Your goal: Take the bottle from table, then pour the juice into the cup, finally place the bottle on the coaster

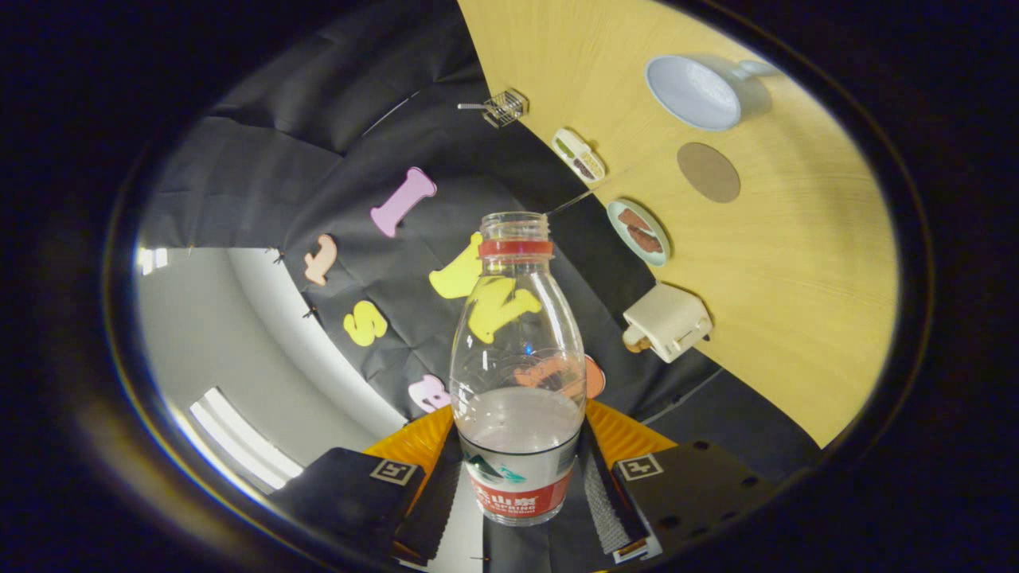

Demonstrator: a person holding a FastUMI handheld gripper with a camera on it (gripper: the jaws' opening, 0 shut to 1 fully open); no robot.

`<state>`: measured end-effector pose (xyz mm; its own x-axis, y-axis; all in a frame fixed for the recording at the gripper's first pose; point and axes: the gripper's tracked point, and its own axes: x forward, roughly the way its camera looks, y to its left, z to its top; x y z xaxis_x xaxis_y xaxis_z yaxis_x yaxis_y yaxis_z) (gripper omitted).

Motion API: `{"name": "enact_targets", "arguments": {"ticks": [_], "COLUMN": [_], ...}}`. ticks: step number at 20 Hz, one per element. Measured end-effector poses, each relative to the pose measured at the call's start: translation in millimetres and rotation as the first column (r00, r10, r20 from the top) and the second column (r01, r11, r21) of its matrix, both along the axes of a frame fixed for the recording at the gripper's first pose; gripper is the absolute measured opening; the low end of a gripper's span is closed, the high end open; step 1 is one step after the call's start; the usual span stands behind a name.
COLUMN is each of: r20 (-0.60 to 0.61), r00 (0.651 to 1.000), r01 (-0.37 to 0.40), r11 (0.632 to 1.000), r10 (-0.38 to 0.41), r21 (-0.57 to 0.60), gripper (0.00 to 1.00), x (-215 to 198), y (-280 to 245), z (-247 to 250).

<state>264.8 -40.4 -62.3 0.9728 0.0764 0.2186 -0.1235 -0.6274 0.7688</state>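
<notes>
your gripper (519, 485) is clamped on the bottle (517, 374), both fingers pressing its labelled lower body from either side, so the bottle sits right between them and points away along the fingers. the bottle is clear plastic with a red neck ring and no cap on its mouth, and pale liquid fills only its lower part (the rest of the body is see-through). the whole view is rolled, so the wooden table (796, 318) tilts across the far side beyond the bottle. on it you can see the cup (699, 91), pale blue with a handle and its open mouth facing you, and just beside it the round brown coaster (708, 172), bare. nearer the table's edge lie a small plate (638, 231) with brown food, a cream-coloured boxy object (667, 321), a small tray (579, 154) and a wire basket (505, 107). the bottle is well apart from both cup and coaster.
</notes>
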Motion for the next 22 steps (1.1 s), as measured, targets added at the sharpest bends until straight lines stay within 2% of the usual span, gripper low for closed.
{"name": "enact_targets", "arguments": {"ticks": [4, 7, 10, 12, 13, 15, 18, 22], "r20": [0.019, 0.011, 0.012, 0.019, 0.02, 0.029, 0.072, 0.135], "r00": [0.999, 0.998, 0.996, 0.995, 0.995, 0.993, 0.989, 0.983], "r01": [0.027, 0.062, 0.082, 0.092, 0.09, 0.103, 0.127, 0.156], "r11": [1.0, 0.985, 0.937, 0.88, 0.836, 0.715, 0.49, 0.18], "r10": [-0.027, -0.061, -0.083, -0.094, -0.095, -0.114, -0.13, -0.128], "r21": [-0.015, -0.163, -0.34, -0.466, -0.541, -0.692, -0.862, -0.971], "gripper": [0.76, 0.76, 0.76, 0.76, 0.76, 0.76, 0.76, 0.77], "x": [-2.5, -6.6, -0.1, 8.4, 10.5, 13.0, 19.7, 33.1], "y": [-3.1, -0.8, 7.6, 11.0, 13.5, 9.1, 1.2, -10.8], "z": [-5.0, -14.4, -21.2, -20.5, -22.6, -26.5, -26.9, -33.2]}}
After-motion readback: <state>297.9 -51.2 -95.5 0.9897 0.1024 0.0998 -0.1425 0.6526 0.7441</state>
